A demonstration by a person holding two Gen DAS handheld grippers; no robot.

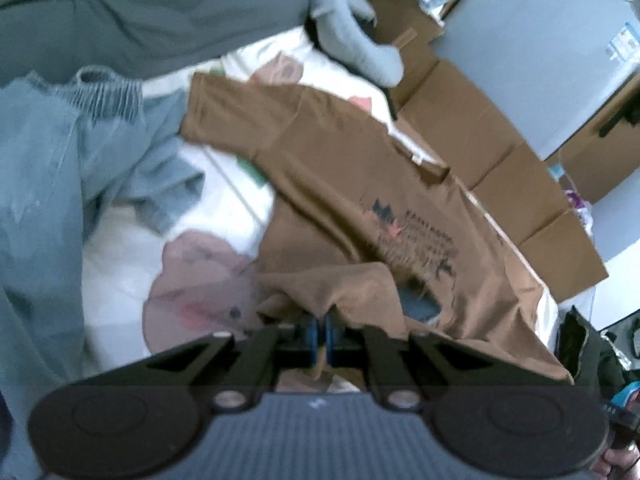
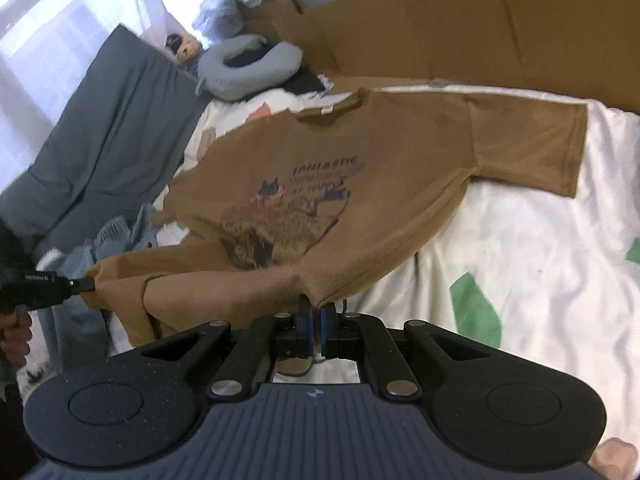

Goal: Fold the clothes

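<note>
Pinching the brown T-shirt (image 2: 332, 184) hem, both the left gripper (image 1: 320, 330) and right gripper (image 2: 315, 322) have jaws clamped; its collar lies straight ahead.

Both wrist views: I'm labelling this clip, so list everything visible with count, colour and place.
T-shirt: one, brown with a chest print, spread on the bed, hem lifted.
Bedsheet: one, white with green and pink patches, under the shirt.
Neck pillow: one, grey, beyond the collar.
Cardboard: flattened brown sheets, along the far bed edge.
Denim garment: one, light blue, beside the shirt.
Blanket: one, dark grey, bed's side.
Left gripper: jaws shut on the hem.
Right gripper: jaws shut on the hem.
</note>
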